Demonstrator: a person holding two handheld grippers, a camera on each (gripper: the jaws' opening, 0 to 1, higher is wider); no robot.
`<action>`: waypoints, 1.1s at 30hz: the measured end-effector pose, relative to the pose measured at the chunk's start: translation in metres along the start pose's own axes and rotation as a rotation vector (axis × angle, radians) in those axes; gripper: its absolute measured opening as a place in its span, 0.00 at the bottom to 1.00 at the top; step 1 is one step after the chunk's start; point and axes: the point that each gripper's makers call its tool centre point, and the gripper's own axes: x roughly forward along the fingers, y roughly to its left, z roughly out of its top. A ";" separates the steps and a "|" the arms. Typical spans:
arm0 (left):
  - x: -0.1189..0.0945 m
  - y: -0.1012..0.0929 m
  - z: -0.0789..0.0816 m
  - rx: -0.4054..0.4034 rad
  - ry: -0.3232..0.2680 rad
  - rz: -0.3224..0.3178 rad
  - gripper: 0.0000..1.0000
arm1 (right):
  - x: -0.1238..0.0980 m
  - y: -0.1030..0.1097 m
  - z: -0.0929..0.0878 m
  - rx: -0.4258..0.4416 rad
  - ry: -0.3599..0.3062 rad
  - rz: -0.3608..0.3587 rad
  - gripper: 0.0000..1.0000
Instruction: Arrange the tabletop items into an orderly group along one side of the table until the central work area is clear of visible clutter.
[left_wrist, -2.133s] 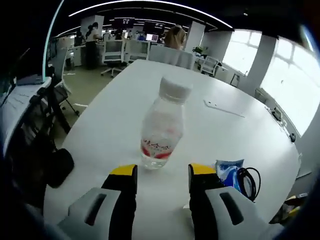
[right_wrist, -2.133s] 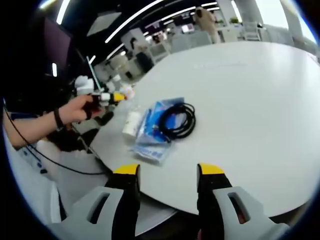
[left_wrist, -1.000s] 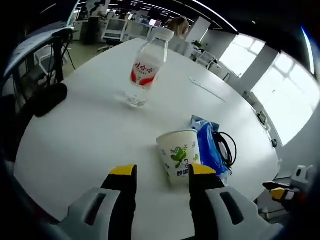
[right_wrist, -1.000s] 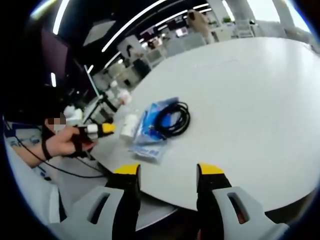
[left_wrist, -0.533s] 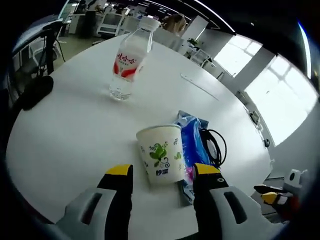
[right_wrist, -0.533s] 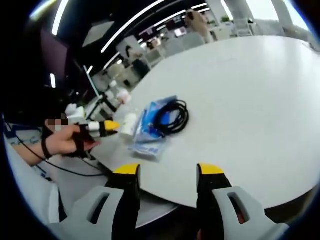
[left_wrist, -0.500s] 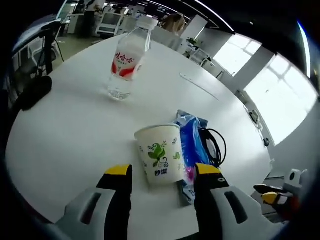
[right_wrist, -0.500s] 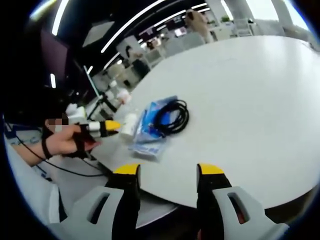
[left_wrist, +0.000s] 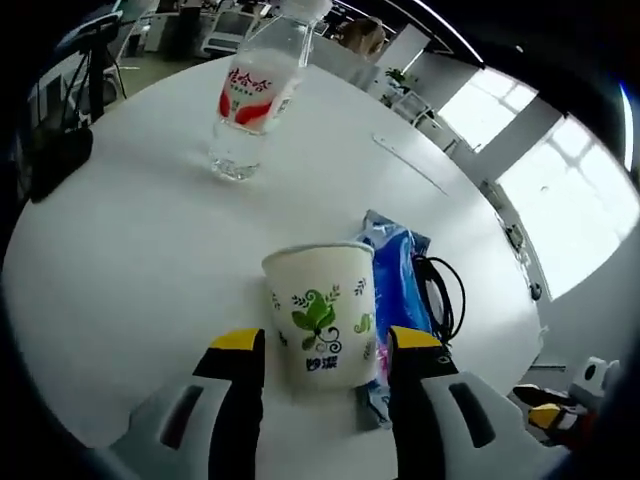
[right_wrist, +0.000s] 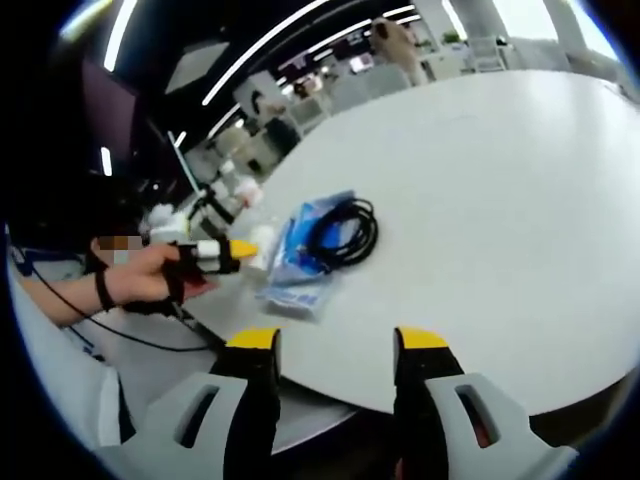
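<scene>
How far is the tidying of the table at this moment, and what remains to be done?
Looks done: the paper cup, blue packet and black cable sit together near the table edge. In hand: the left gripper, jaws open, frames the cup without closing on it. Left: the water bottle stands apart, farther in, and needs to join the group. The right gripper is open and holds nothing.

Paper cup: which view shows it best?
The left gripper view: the paper cup stands upright between the open left gripper jaws, print legible. In the right gripper view it is a small white shape partly hidden behind that gripper.
</scene>
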 end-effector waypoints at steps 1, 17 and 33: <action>0.002 0.001 0.001 -0.006 0.002 0.002 0.48 | -0.001 -0.001 0.000 0.001 0.000 -0.002 0.43; 0.007 0.001 -0.001 -0.030 0.026 0.001 0.47 | 0.003 0.002 0.003 -0.010 0.007 0.012 0.43; 0.008 0.001 -0.003 -0.025 0.029 -0.017 0.40 | 0.002 0.000 -0.003 -0.002 0.018 0.010 0.43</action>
